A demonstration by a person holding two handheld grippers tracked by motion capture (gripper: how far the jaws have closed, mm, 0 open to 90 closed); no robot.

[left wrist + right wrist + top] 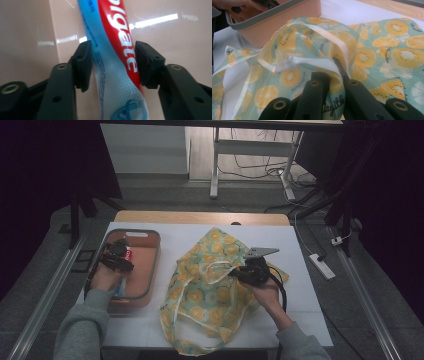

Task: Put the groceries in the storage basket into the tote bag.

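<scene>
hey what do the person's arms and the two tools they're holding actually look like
Both arms wear grey long sleeves, hands bare. The left tool and right tool are black, each with two chunky jaws studded with round bolt holes and brass-coloured inserts. The right tool carries a grey three-cornered plate on top and trails a thick black cable.

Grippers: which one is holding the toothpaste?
The left gripper, over the pink tray. Its jaws squeeze the red and blue toothpaste. The right gripper pinches the fruit-print bag instead.

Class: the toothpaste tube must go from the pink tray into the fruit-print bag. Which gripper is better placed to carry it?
Left. The left gripper already brackets the toothpaste tube in the tray; the right gripper is clamped on the bag.
</scene>
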